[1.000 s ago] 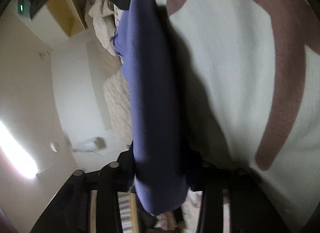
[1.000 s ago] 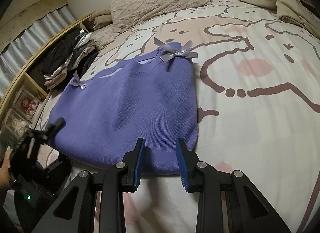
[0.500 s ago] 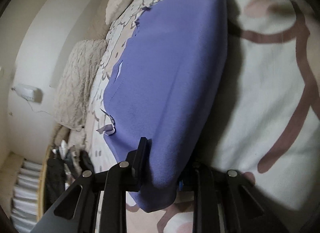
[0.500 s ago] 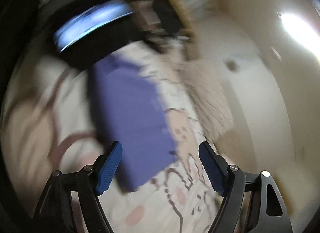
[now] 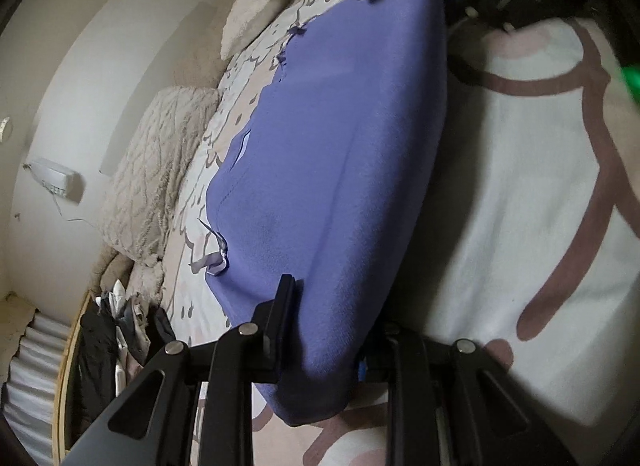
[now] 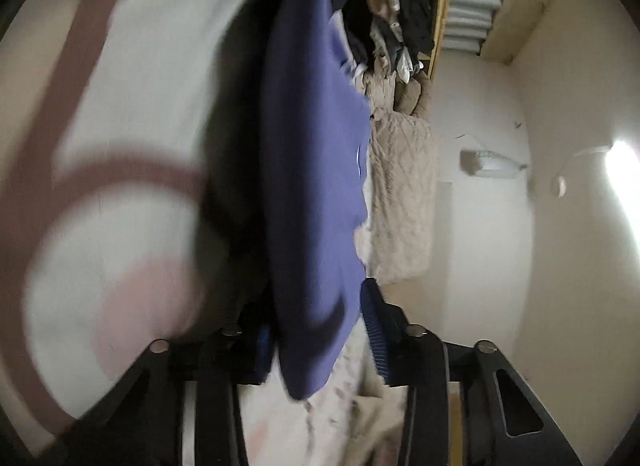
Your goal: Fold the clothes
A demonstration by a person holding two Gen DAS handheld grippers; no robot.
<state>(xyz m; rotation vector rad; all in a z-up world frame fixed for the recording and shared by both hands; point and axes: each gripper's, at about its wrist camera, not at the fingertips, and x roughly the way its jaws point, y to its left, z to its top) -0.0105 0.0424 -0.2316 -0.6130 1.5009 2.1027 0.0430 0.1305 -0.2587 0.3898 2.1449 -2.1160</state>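
Purple garment [image 5: 340, 169] in left tool [image 5: 326, 330]

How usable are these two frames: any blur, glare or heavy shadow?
Left wrist view: mostly sharp, purple garment clear, slight smear top right. Right wrist view: motion-blurred, bedsheet print smeared, ceiling light blown out, dark shadow beside the garment.

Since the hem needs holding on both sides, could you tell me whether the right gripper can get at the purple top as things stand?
Probably yes. In the right wrist view the purple top already hangs between the right gripper fingers, nothing blocking. The blue pad looks apart from the cloth, so whether the grip is closed is unclear.
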